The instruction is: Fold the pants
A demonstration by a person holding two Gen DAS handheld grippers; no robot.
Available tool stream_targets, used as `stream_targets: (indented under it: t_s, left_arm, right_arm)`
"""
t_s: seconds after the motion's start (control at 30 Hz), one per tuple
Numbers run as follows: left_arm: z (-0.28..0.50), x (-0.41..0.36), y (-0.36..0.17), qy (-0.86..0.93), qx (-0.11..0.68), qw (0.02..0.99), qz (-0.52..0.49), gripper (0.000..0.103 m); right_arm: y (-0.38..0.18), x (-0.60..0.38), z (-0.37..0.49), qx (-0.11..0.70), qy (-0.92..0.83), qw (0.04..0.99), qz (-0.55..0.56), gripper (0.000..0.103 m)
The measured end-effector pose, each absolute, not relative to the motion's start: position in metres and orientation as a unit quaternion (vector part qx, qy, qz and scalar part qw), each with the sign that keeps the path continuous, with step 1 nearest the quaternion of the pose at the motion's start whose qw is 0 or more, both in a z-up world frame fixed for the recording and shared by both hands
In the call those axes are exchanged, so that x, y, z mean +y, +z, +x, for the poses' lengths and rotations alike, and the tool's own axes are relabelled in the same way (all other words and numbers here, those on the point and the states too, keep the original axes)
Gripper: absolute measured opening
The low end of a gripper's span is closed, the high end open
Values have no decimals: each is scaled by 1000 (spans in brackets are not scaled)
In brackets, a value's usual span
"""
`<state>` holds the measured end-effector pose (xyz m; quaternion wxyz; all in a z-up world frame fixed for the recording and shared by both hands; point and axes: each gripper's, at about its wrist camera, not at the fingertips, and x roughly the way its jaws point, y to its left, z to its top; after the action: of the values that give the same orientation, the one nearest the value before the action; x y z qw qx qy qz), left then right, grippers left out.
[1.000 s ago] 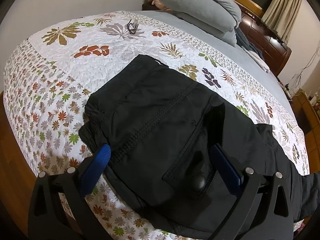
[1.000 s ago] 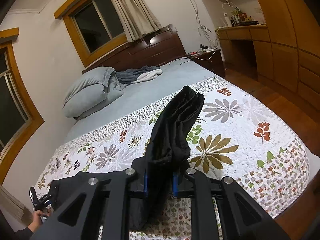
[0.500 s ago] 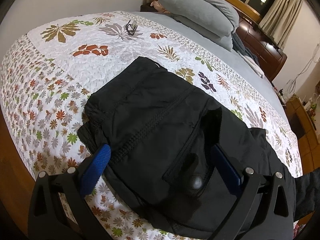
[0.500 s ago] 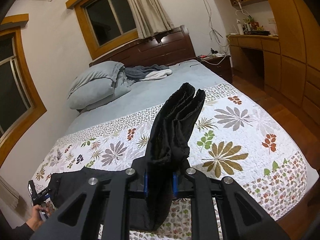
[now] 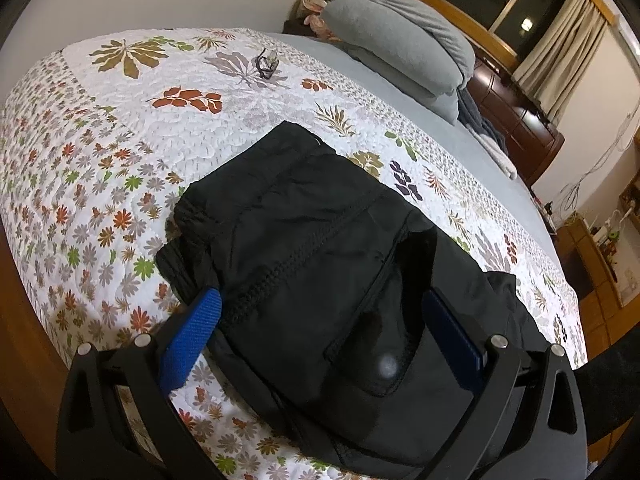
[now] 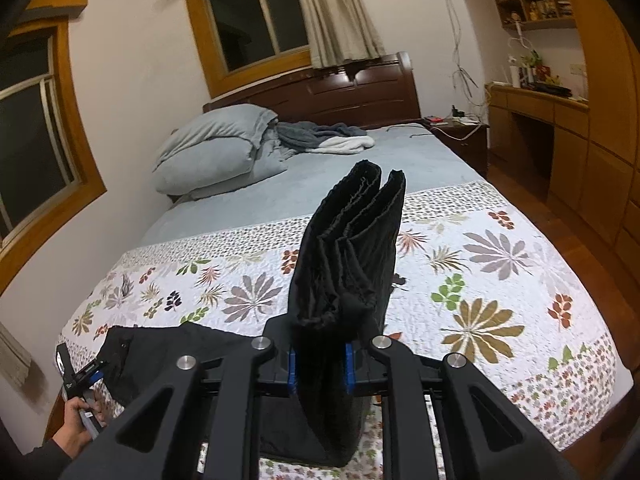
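Black pants lie on the floral quilt, waistband end at the near left. My left gripper is open, its blue fingers either side of the seat and pocket area, just above the cloth. My right gripper is shut on the bunched leg ends of the pants and holds them lifted above the bed; the cloth stands up past the fingers. The left gripper also shows in the right wrist view, at the far left, held by a hand.
The floral quilt covers the near half of the bed. Grey pillows and a crumpled blanket lie by the dark headboard. A pair of glasses rests on the quilt. A wooden desk stands to the right.
My right gripper has risen and swung left with the leg ends, bringing the headboard and the left gripper more into view. My left gripper has stayed open over the waist area.
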<state>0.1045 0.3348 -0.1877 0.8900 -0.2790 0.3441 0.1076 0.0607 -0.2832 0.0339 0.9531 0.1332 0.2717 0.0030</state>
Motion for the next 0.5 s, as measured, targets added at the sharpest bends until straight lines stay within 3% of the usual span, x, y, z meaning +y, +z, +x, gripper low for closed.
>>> stream_targets:
  t_s: [0.5]
  left_arm:
    - [93,346,-194,84,318,886,-326,100]
  right_arm:
    - [22,-190,91,297,36,951,73,16]
